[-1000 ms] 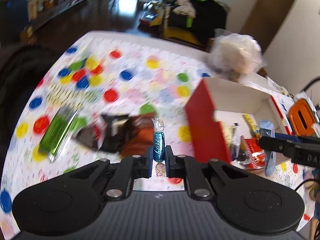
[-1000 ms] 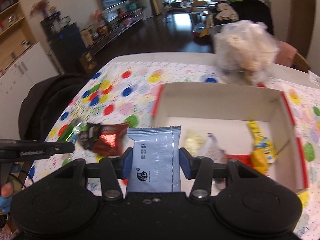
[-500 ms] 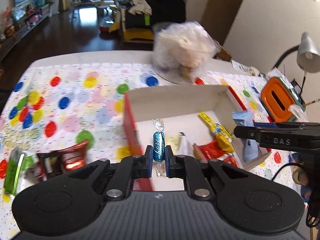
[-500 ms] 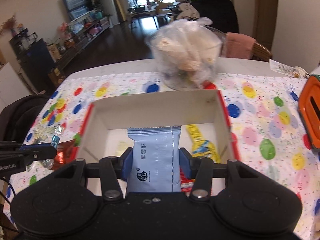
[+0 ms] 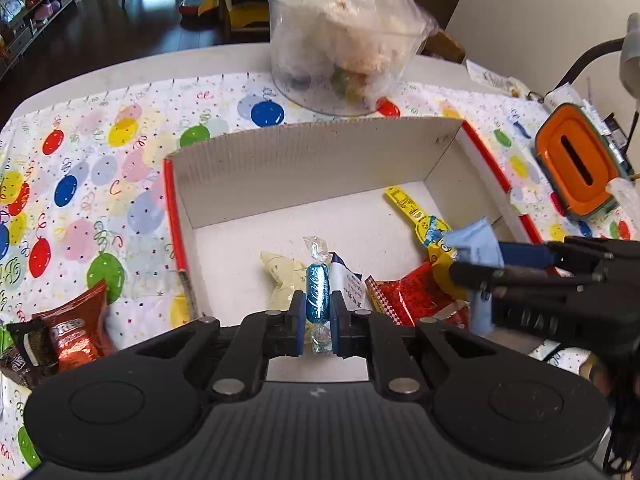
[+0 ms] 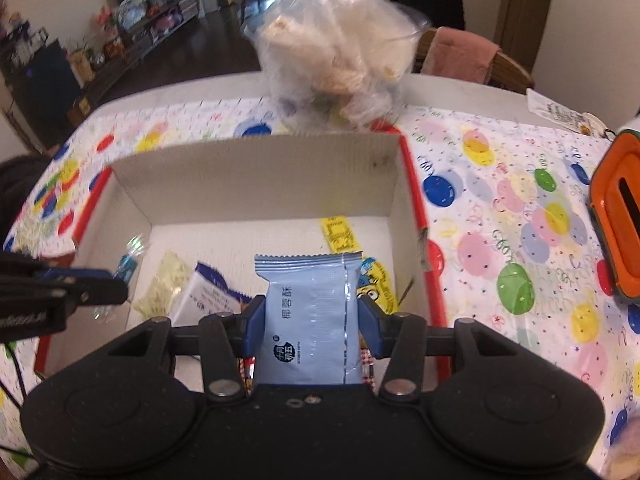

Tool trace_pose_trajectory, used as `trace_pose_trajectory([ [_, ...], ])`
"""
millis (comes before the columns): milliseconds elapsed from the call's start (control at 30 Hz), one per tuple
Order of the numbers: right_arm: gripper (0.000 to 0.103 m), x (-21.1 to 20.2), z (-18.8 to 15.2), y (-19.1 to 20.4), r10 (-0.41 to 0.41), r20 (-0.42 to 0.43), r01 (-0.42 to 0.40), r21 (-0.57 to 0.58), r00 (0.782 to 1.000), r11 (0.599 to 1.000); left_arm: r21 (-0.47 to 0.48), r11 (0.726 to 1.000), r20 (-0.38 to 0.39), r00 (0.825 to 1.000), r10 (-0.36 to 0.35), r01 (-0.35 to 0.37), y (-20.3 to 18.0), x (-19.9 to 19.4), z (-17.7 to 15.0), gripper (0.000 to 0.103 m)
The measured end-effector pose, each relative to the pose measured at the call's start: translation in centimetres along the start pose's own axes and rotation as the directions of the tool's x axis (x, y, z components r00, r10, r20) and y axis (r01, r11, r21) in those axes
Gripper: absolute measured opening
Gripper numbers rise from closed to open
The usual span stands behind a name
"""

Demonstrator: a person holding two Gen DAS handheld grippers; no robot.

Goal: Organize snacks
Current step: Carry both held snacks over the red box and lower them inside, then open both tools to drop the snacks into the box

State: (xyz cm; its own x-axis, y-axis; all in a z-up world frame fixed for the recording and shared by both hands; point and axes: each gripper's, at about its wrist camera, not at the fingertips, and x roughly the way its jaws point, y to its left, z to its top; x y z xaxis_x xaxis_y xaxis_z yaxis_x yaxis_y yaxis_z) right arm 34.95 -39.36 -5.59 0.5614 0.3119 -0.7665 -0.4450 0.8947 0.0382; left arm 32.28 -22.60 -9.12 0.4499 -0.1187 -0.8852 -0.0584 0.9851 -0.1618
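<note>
My left gripper [image 5: 318, 312] is shut on a blue foil-wrapped candy [image 5: 318, 289] and holds it over the near edge of the red-sided cardboard box [image 5: 320, 160]. My right gripper [image 6: 312, 312] is shut on a light blue snack packet [image 6: 310, 320] over the same box [image 6: 256, 172]; it shows at the right in the left wrist view [image 5: 476, 240]. Inside the box lie a yellow packet [image 5: 420, 216], a red packet [image 5: 416, 296], a pale yellow packet [image 5: 280, 276] and a white packet [image 5: 352, 284].
An Oreo packet [image 5: 74, 328] and a dark packet [image 5: 24, 354] lie on the balloon-print cloth left of the box. A clear tub with a plastic bag [image 5: 344, 40] stands behind the box. An orange-lidded container [image 5: 576, 164] sits at the right.
Both grippers have moved from the loose snacks on the left toward the box and now hover over it, each still holding its snack.
</note>
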Motion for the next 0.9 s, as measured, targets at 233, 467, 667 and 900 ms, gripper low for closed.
trace_pose_trajectory([
  [233, 0.047, 2.1, -0.4, 0.8, -0.008, -0.056, 0.006, -0.033, 0.998, 0.999, 0.038, 0.999, -0.061, 0.998, 0.026, -0.024, -1.1, 2.3, 0.8, 0.012],
  [467, 0.047, 2.5, -0.4, 1.2, -0.001, -0.072, -0.003, -0.053, 0.997, 0.999, 0.077, 0.996, -0.133, 0.99, 0.044, -0.034, -1.8, 3.8, 1.2, 0.012],
  [667, 0.049, 2.7, -0.5, 0.9, 0.002, -0.083, -0.005, -0.031, 0.997, 1.0, 0.073, 0.997, -0.148, 0.988, 0.049, -0.039, -1.4, 4.1, 1.3, 0.012],
  [900, 0.059, 1.6, -0.7, 0.5, 0.009, -0.06, -0.01, -0.014, 0.998, 1.0, 0.03, 1.0, -0.123, 0.992, 0.014, -0.01, -0.7, 3.4, 1.1, 0.012],
])
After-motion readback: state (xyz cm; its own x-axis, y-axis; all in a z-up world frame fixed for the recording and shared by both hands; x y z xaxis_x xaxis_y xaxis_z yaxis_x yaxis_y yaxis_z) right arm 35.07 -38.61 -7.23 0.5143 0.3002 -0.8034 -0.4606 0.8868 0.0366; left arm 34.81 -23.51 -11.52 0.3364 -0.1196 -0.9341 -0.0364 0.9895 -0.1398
